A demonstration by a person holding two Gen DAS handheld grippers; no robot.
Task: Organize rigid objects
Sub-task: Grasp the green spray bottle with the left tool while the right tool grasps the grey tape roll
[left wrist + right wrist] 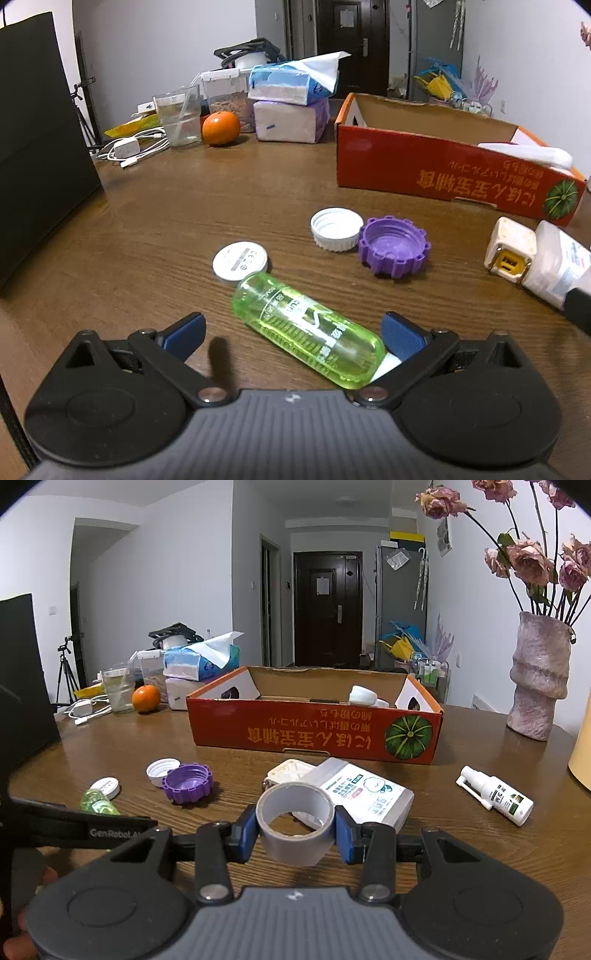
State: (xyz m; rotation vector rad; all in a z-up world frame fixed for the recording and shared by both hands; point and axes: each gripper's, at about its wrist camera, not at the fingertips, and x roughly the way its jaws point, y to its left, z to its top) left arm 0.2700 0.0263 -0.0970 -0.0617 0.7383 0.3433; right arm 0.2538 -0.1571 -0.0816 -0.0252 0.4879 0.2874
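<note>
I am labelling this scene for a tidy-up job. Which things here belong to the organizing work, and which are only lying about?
Belonging to the job:
- grey tape roll, held in the right gripper
- green bottle, between the open jaws of the left gripper
- red box
- purple cap
- white cap
- spray bottle

Lying about:
- orange
- glass
- tissue packs
- vase

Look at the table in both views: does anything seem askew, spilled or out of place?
Nothing is spilled. The green bottle lies on its side, capless. Two caps, white and purple, sit loose and upturned beside each other. The spray bottle also lies flat.
</note>
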